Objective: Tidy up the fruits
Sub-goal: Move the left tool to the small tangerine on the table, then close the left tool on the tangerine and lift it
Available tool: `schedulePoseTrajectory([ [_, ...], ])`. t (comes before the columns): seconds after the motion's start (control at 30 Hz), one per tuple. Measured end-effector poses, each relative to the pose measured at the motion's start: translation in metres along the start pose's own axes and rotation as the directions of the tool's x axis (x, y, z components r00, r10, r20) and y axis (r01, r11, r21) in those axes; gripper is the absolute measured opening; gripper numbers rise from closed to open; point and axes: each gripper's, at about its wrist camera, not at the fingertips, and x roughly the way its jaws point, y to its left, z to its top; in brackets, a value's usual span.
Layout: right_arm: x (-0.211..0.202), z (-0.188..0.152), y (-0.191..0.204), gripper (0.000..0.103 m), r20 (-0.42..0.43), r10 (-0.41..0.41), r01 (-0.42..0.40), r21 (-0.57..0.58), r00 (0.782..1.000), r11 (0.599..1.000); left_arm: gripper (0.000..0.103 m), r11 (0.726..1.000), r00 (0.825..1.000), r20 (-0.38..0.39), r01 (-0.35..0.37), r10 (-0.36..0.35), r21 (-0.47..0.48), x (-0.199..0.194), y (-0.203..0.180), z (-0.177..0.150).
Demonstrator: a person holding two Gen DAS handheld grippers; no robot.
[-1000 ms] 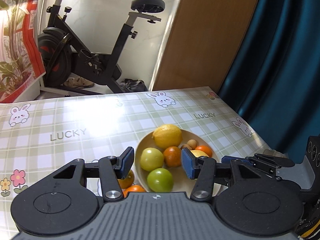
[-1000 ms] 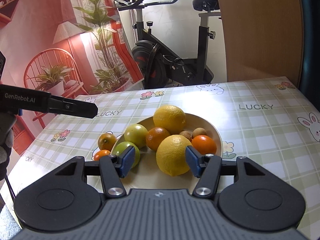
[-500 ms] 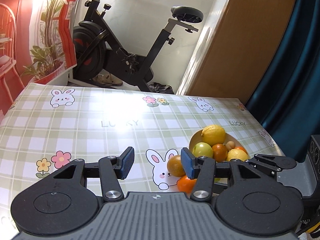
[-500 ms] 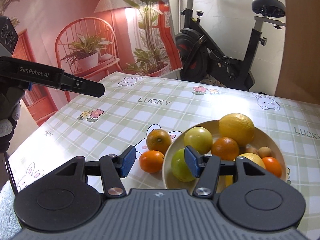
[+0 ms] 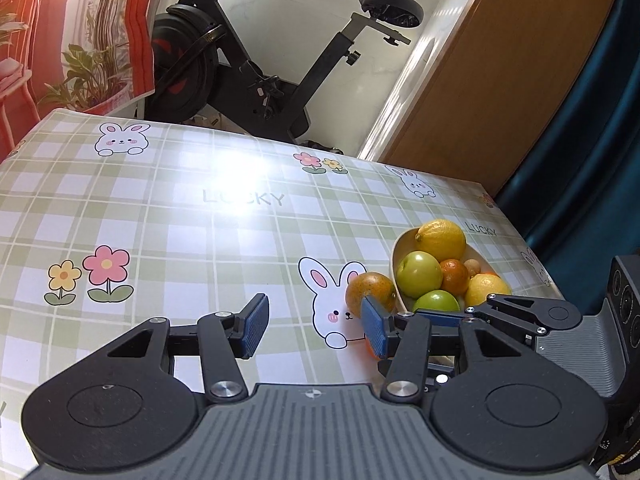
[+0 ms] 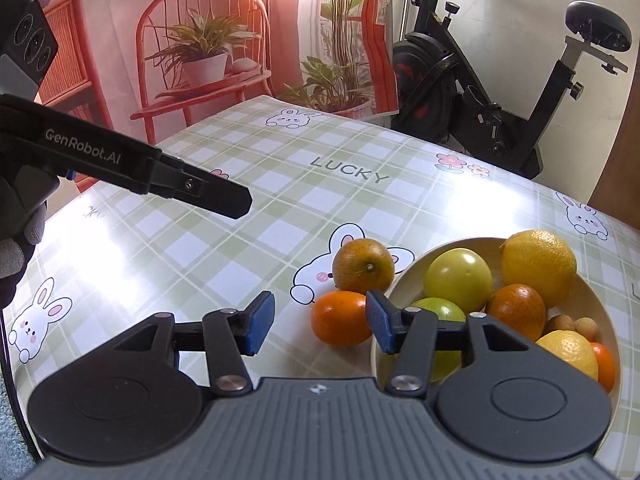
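— While both pairs of tongs hang over the desk, how wide do they stand?

— The left tongs [image 5: 314, 326] are spread partway, with only the green-and-white checked tablecloth with rabbits and flowers [image 5: 160, 240] showing between the blue pads. The right tongs [image 6: 320, 322] are also parted, but their jaws are closing; nothing sits between them, just cloth. Neither pinches or touches any fruit.

— Where is the fruit?

— In the right wrist view a cream round bowl [image 6: 440, 252] fills the lower right of the frame. It holds a large yellow lemon [image 6: 538, 266], a yellow-green apple [image 6: 458, 278], a darker green apple [image 6: 440, 308] partly behind the right pad, a dark orange mandarin [image 6: 516, 310], a second lemon [image 6: 568, 352], two small brown nuts [image 6: 574, 324] and an orange fruit at the edge [image 6: 604, 364]. Two fruits lie outside on the cloth, just left of the bowl: a greenish-orange mandarin [image 6: 362, 266] and a bright orange one [image 6: 340, 322], the latter just beside the right pad.

— What stands in the way?

— The right finger of the right tongs covers part of the bowl's near rim.

— What do the views not share?

— The left wrist view catches the right tongs from the side at lower right; the right wrist view shows the left tongs as a black arm at upper left, with a gloved hand [image 6: 16, 240]. A black exercise bike [image 6: 480, 92] stands behind the desk.
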Motion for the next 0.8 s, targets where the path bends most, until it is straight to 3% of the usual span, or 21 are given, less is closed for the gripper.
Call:
schedulePoseTrajectory([
  [0.37,0.003,-0.009,0.002,0.054,-0.012,0.039,-0.039,0.044,0.999,0.998,0.053,1.0,0.999,-0.043,0.031,-0.031,0.0,0.012,-0.006,-0.008],
  [0.6,0.011,-0.012,-0.001,0.045,-0.02,0.046,-0.044,0.086,0.999,0.995,0.053,0.998,0.994,-0.094,0.055,-0.057,-0.029,0.034,-0.012,-0.012],
  [0.8,0.012,-0.013,-0.002,0.045,-0.011,0.05,-0.049,0.095,0.999,0.994,0.053,0.997,0.99,-0.121,0.064,-0.069,-0.039,0.045,-0.016,-0.018],
])
